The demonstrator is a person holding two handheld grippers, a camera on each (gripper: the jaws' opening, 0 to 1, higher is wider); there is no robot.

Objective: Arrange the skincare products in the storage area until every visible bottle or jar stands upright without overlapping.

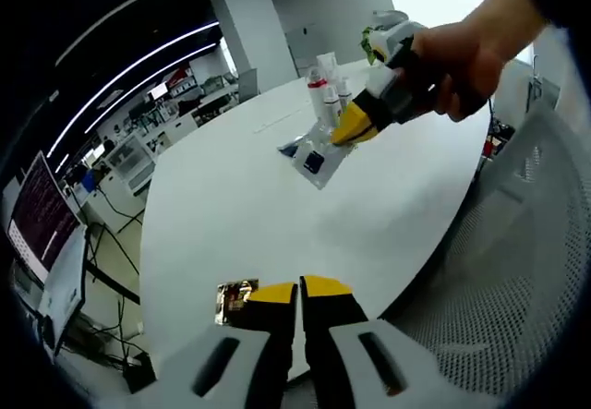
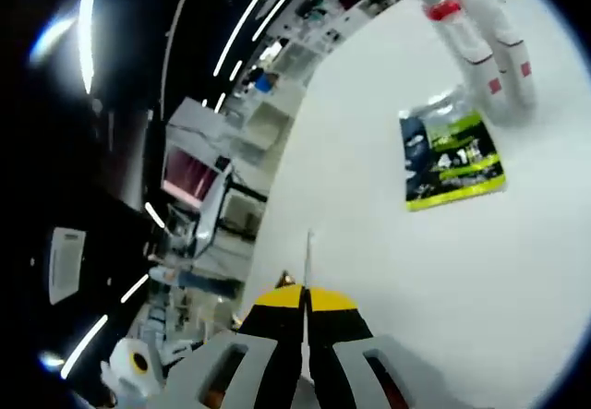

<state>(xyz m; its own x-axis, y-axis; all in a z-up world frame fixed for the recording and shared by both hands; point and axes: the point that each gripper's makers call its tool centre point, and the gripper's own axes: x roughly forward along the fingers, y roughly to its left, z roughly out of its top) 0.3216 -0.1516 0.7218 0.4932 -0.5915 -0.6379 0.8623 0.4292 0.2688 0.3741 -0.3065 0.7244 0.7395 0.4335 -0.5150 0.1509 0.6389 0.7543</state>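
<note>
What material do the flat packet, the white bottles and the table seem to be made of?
Packet: looks like glossy plastic film; it lies flat, with printed graphics and shine at its clear top edge.
Bottles: likely opaque white plastic with a soft sheen; glass cannot be ruled out.
Table: smooth matte white surface, probably laminate or painted board; no grain shows.

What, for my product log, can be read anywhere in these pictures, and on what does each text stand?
"4.1", or close to it, in large white blurred characters: on the green and black sachet.
On the white bottles: red marks, lettering too blurred to read.
On the gold packet: print too small to read.
On the monitor: lines of text, too small to read.
</note>
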